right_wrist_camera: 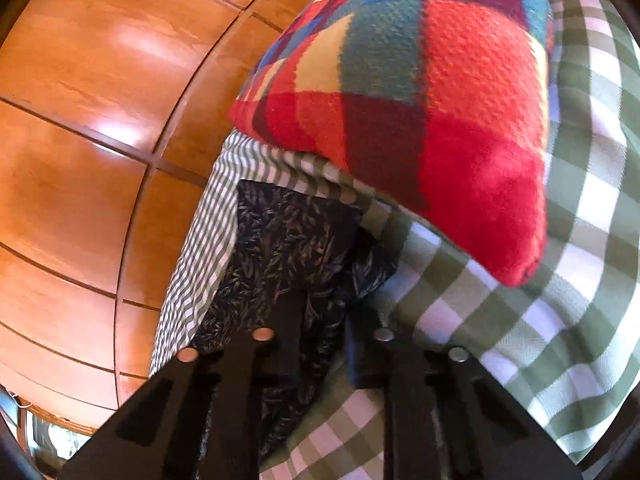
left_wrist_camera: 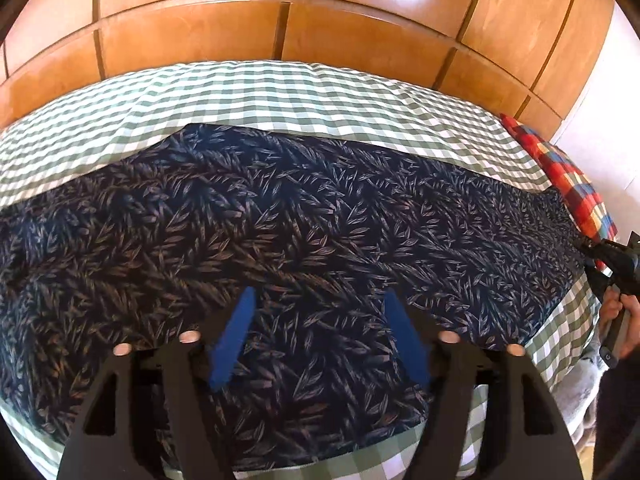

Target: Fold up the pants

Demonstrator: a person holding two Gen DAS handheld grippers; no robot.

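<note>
Here the dark leaf-print pants [left_wrist_camera: 280, 216] lie spread flat across the green-checked bedcover [left_wrist_camera: 280, 92], in front of a wooden wardrobe [left_wrist_camera: 240, 12]. The left gripper [left_wrist_camera: 320, 320] hangs over the near edge of the cloth, its blue fingers [left_wrist_camera: 236, 332] wide apart with nothing between them. Further right, beside a bright plaid pillow [right_wrist_camera: 440, 100], the right gripper [right_wrist_camera: 324, 312] has its fingers pinched together on the end of the pants.
</note>
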